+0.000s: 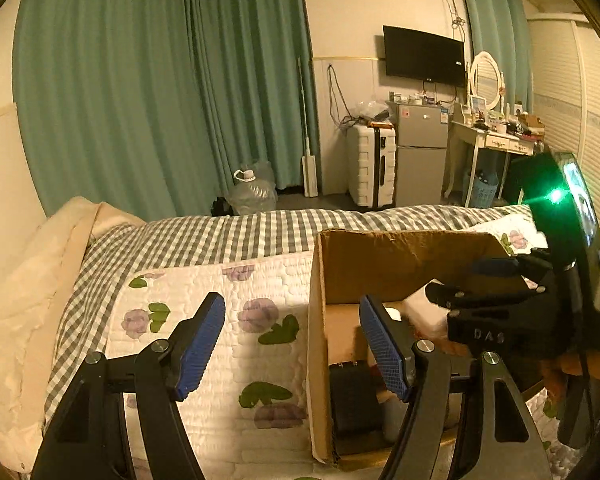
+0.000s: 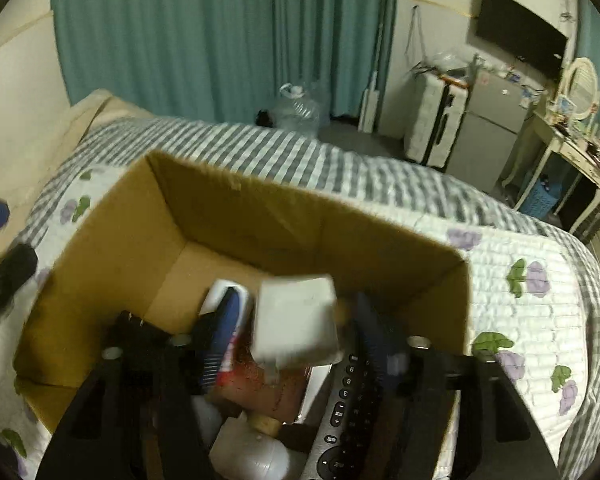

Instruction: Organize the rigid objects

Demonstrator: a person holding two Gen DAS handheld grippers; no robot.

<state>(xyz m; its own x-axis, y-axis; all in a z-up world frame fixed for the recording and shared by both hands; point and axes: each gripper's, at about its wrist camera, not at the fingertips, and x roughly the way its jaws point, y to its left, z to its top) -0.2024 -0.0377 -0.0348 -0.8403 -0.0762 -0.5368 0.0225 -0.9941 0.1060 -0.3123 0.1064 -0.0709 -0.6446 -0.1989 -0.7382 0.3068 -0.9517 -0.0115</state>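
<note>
Over the open brown cardboard box (image 2: 236, 216) on the quilted bed (image 1: 268, 280), the right tool (image 2: 296, 336) spreads around a white block (image 2: 296, 320), apparently loose; the left tool (image 1: 296, 344), wide and empty, straddles the box's left wall.

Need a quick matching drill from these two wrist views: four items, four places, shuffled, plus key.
Things:
1. white block
2. remote control
3. water jug
4. suitcase

Places:
A. floor by the curtain
B. between the right gripper's fingers, over the cardboard box
C. beside the fridge
D. lying in the box

Pairs: 1-B, 2-D, 3-A, 4-C
</note>
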